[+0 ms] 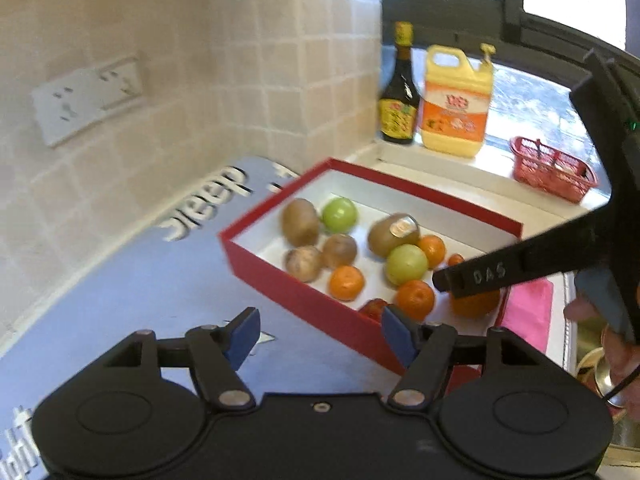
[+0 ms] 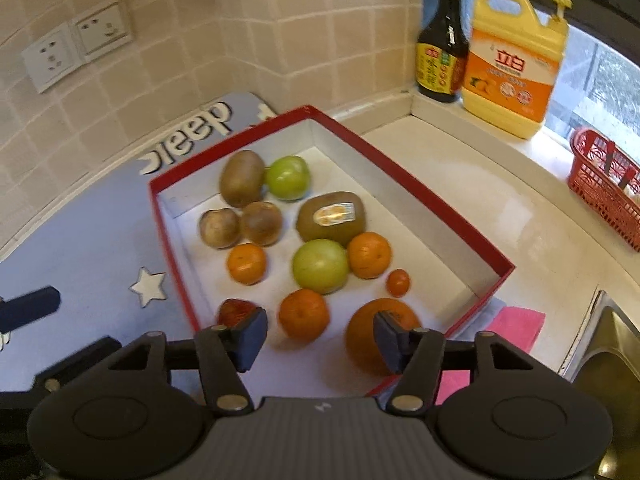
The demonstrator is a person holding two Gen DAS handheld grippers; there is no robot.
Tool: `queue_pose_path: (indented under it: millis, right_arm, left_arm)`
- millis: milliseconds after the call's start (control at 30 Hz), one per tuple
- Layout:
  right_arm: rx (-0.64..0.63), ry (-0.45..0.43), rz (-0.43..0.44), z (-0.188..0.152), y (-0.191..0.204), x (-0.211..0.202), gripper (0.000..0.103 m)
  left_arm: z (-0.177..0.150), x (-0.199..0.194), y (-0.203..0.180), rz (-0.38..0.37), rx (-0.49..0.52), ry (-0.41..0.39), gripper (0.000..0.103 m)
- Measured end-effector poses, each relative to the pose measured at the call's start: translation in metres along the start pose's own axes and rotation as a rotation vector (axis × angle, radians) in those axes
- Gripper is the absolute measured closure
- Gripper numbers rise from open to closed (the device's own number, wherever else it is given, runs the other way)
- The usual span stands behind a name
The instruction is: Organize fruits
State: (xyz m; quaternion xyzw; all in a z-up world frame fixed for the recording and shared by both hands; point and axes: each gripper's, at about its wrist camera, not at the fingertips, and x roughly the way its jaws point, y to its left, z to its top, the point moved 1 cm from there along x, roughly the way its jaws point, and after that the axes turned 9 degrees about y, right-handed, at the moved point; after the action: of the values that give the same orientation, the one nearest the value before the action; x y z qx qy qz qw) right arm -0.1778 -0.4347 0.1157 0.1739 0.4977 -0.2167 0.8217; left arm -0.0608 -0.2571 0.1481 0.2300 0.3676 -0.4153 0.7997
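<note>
both grippers empty over the fruit box, sorting looks barely begun

right gripper point(image 2: 320, 340) hangs wide apart with nothing between its pads, and just ahead of it lies a mandarin point(image 2: 304, 314), the big orange point(image 2: 378, 332) sitting behind its right pad and a red fruit point(image 2: 236, 311) by its left one. further out in the red box point(image 2: 496, 270) come two green apples point(image 2: 320, 266), more mandarins, then the labelled kiwi point(image 2: 331, 218) and the brown fruits at the far end, all jumbled together, so as i read it no kind is grouped yet and everything's left to do. left gripper point(image 1: 320, 334) hovers wide and empty over the blue mat point(image 1: 140, 288), box just ahead and to its right.
</note>
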Motion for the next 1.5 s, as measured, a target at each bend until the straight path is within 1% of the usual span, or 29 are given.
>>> queue_pose_path:
  millis: [100,167,367,500,633,667,833,967,1067,1167,1300,1400,1500]
  right_arm:
    - [-0.023,-0.016,0.019,-0.005,0.014,-0.009,0.037]
    - [-0.044,-0.031,0.026,-0.008,0.026,-0.015,0.035]
    - [-0.100,-0.075,0.052,-0.013,0.055,-0.038,0.033]
    - [-0.123,-0.121,0.060,-0.016,0.070,-0.054,0.029]
    - [-0.128,-0.182,0.038,-0.017,0.082,-0.072,0.027]
    - [-0.124,-0.198,0.036,-0.018,0.083,-0.077,0.025]
    - [-0.073,-0.291,0.018,-0.020,0.084,-0.101,0.017]
    - [-0.065,-0.339,-0.028,-0.023,0.083,-0.109,0.009]
    - [-0.059,-0.341,-0.042,-0.025,0.082,-0.109,0.008]
    - [-0.042,-0.320,-0.048,-0.026,0.081,-0.105,0.007]
    - [-0.028,-0.292,-0.063,-0.027,0.082,-0.096,0.006]
    - [-0.034,-0.263,-0.080,-0.027,0.084,-0.088,0.006]
    - [-0.054,-0.241,-0.103,-0.027,0.088,-0.083,0.006]
  left_arm:
    - [-0.004,-0.021,0.005,0.068,-0.024,-0.040,0.022]
    - [-0.007,-0.033,0.008,0.094,-0.044,-0.055,0.022]
    - [-0.012,-0.058,0.021,0.167,-0.123,-0.066,0.022]
    - [-0.015,-0.069,0.028,0.181,-0.171,-0.054,0.022]
    - [-0.015,-0.078,0.030,0.206,-0.192,-0.056,0.022]
    - [-0.015,-0.081,0.030,0.207,-0.201,-0.058,0.022]
    - [-0.013,-0.095,0.031,0.180,-0.234,-0.074,0.022]
    - [-0.012,-0.096,0.030,0.178,-0.235,-0.073,0.022]
    - [-0.012,-0.092,0.030,0.176,-0.242,-0.058,0.022]
    - [-0.012,-0.089,0.032,0.174,-0.254,-0.043,0.022]
    - [-0.012,-0.083,0.033,0.193,-0.263,-0.019,0.022]
    - [-0.013,-0.074,0.036,0.212,-0.290,0.014,0.022]
    - [-0.016,-0.070,0.038,0.214,-0.299,0.035,0.022]
